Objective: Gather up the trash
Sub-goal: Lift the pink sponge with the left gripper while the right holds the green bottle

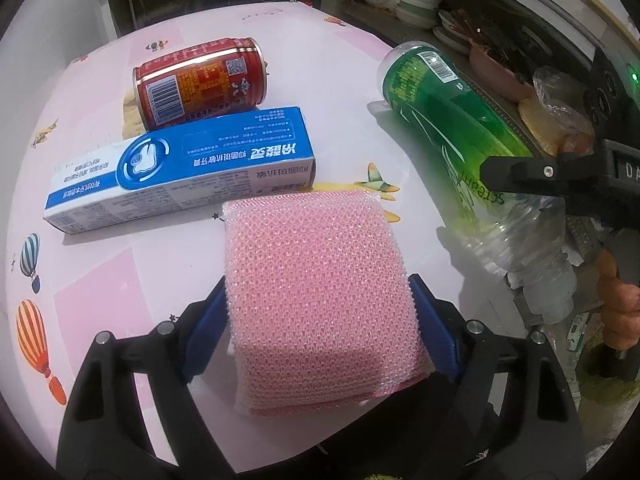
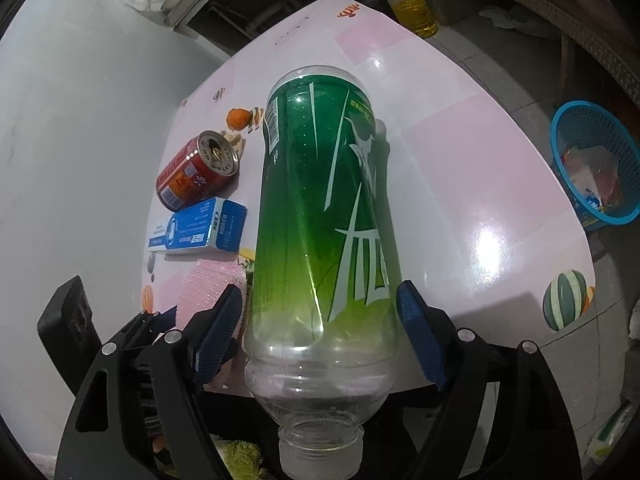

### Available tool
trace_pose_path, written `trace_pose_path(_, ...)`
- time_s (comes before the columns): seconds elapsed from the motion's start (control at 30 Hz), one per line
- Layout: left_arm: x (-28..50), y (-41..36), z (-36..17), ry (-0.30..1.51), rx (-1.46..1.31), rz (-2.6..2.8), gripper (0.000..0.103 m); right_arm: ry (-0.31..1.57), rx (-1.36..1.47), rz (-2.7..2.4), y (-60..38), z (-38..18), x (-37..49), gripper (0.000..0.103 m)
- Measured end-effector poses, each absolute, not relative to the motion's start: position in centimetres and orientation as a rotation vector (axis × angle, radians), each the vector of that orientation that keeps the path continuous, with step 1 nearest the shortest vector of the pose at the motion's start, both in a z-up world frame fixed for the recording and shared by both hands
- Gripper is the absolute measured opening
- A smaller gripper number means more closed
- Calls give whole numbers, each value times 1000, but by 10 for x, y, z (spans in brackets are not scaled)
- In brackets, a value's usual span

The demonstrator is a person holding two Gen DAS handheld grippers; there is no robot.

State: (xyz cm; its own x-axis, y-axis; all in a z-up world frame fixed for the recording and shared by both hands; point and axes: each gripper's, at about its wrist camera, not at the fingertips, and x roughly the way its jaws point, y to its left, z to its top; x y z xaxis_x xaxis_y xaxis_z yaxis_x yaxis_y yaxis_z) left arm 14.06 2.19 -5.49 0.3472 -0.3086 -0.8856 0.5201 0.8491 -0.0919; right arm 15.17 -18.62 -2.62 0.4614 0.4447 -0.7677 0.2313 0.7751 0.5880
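A pink mesh sponge lies on the pink table, and my left gripper is shut on its near end, a blue pad against each side. Behind it are a blue toothpaste box and a red can on its side. A green plastic bottle lies with its capless neck towards me, over the table's near edge. My right gripper straddles its lower body, open, with thin gaps beside both pads. In the left wrist view the bottle is at the right under a right gripper finger.
A blue mesh basket holding wrappers stands on the floor beyond the table's right edge. A bottle of yellow oil is past the far corner. Shelves with bowls run behind the table. A white wall borders the left side.
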Motion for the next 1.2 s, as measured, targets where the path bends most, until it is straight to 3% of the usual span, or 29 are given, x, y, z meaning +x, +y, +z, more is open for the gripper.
trace_pose_path(0.93, 136, 15, -50, 1058, 223, -543, 79, 1180, 555, 113, -173, -25, 170, 73)
trace_pose_path(1.03, 134, 14, -49, 1046, 233, -533, 79, 1183, 562, 112, -174, -25, 171, 67)
trace_pose_path(1.2, 135, 16, -47, 1039, 234, -532, 79, 1174, 578, 112, -175, -25, 170, 65)
